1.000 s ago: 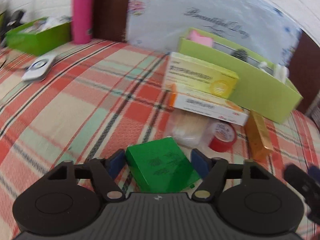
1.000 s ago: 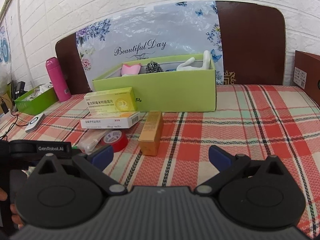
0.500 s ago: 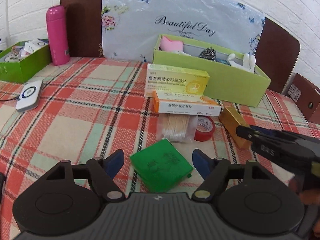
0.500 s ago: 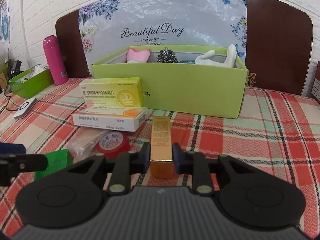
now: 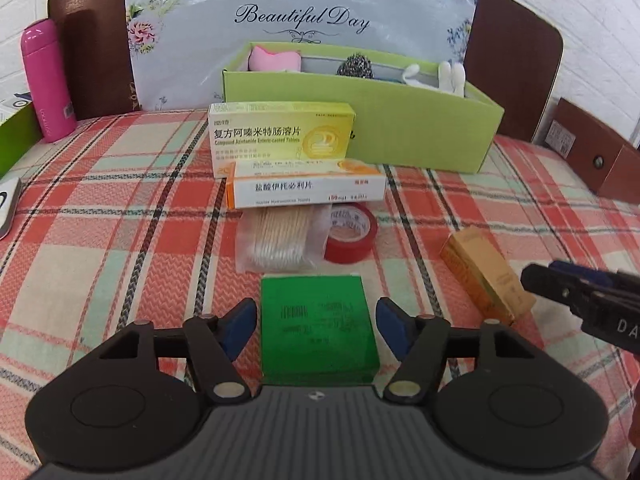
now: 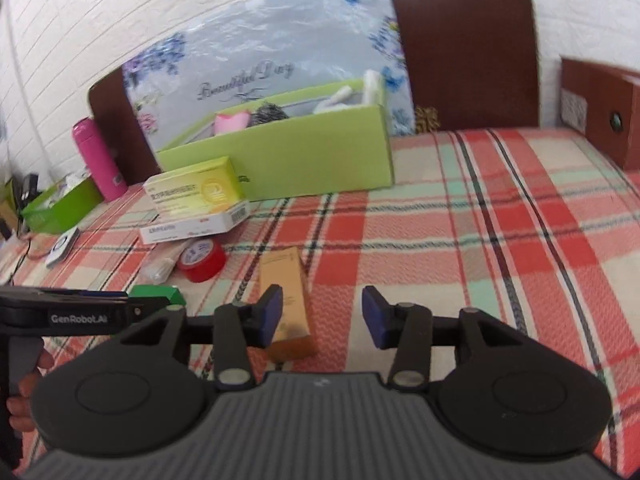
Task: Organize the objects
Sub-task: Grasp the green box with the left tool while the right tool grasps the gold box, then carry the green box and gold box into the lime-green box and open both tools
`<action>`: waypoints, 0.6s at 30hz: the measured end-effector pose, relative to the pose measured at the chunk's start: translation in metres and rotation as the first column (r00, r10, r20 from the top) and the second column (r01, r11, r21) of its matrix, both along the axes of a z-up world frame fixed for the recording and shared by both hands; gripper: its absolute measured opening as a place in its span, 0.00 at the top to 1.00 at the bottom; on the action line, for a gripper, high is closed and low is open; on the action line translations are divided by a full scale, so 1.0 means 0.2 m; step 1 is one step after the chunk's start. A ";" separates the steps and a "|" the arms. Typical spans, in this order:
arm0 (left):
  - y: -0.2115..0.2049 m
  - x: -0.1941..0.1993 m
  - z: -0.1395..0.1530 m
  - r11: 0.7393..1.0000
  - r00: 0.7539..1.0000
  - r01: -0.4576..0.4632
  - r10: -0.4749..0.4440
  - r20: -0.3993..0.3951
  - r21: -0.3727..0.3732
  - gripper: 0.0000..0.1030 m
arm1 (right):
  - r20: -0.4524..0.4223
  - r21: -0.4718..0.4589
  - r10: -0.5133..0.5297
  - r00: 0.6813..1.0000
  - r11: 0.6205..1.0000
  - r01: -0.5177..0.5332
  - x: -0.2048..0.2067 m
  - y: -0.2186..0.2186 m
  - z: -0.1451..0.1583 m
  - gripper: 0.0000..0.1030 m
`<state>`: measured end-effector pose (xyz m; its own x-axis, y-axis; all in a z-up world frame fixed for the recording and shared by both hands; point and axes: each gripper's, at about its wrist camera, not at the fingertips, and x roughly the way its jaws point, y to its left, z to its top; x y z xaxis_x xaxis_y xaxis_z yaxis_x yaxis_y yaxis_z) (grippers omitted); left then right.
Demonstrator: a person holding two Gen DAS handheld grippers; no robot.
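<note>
Green box (image 5: 318,326) framed by L gripper (image 5: 316,320), jaws spread w/o contact, gold box (image 6: 287,300) beside it, R gripper (image 6: 322,318) jaws released.

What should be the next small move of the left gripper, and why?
Probably close the left gripper on the green box. Its jaws stand open with the box lying flat between them, a small gap at each blue pad, so nothing seems to block a grasp.
</note>
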<state>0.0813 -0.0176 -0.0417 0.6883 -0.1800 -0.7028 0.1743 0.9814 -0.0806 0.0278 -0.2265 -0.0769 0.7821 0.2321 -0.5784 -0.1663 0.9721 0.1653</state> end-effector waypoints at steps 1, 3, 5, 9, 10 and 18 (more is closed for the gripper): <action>0.00 -0.01 0.00 1.000 1.000 -0.009 0.009 -0.007 0.018 0.28 | 0.006 -0.032 0.018 1.000 0.999 -0.017 0.01 0.03 0.00 0.58; 0.01 -0.02 0.00 0.999 1.000 -0.019 0.019 -0.005 0.031 0.26 | 0.006 -0.078 0.046 0.999 0.996 -0.046 0.02 0.09 -0.02 0.58; 0.02 -0.01 -0.01 1.000 1.000 -0.022 0.022 -0.012 0.023 0.25 | 0.007 -0.102 0.069 0.998 0.993 -0.068 0.04 0.13 -0.04 0.58; 0.00 0.02 -0.02 0.999 0.999 -0.021 0.022 -0.032 0.031 0.25 | 0.011 -0.172 0.079 0.997 0.982 -0.076 0.07 0.20 -0.06 0.58; -0.01 0.02 -0.03 0.999 0.999 -0.010 0.011 -0.033 0.038 0.25 | 0.004 -0.178 0.084 0.996 0.981 -0.082 0.08 0.20 -0.07 0.58; 0.01 -0.02 0.03 0.999 0.999 0.046 -0.046 -0.024 0.001 0.38 | -0.041 -0.089 0.120 0.992 0.988 -0.124 0.04 0.16 -0.03 0.70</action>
